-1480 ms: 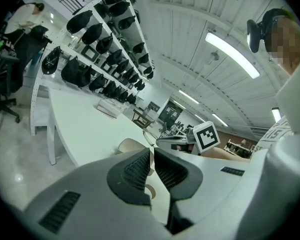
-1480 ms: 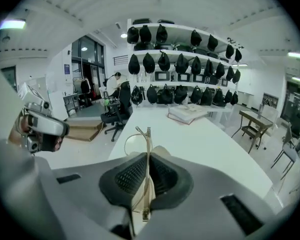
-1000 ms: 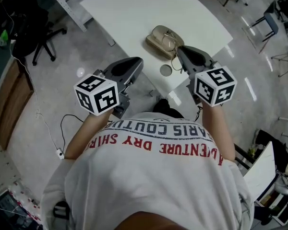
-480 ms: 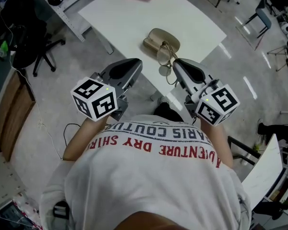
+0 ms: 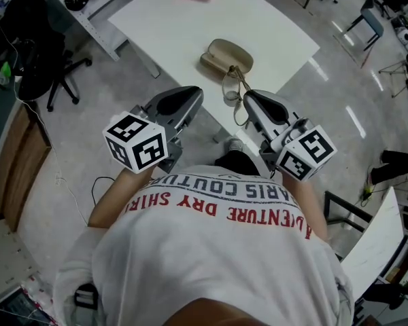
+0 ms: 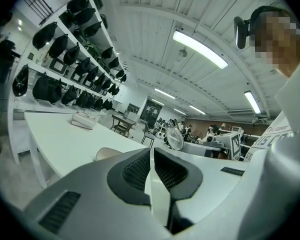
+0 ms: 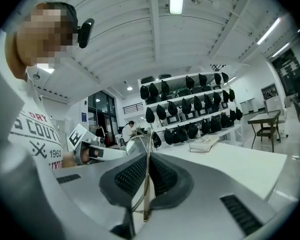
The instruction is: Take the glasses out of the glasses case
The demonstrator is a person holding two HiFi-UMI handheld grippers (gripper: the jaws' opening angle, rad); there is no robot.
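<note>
Head view: my right hand-held gripper (image 5: 247, 98) pinches the glasses (image 5: 232, 87), which a second ago sat at the glasses case (image 5: 226, 54) and now hang clear of it, at the worktop (image 5: 190, 19) edge.
Left gripper view: my left hand-held gripper (image 6: 151, 153) is pressed together, empty.
Right gripper view: the jaws clamp the glasses' thin side arm.

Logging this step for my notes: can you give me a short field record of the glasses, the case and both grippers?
glasses: out of the case, hanging in the air by one temple arm
glasses case: lying on the white table, without the glasses
right gripper: shut on the glasses
left gripper: shut, nothing between its jaws, apart from the case
task state: glasses are out
</note>
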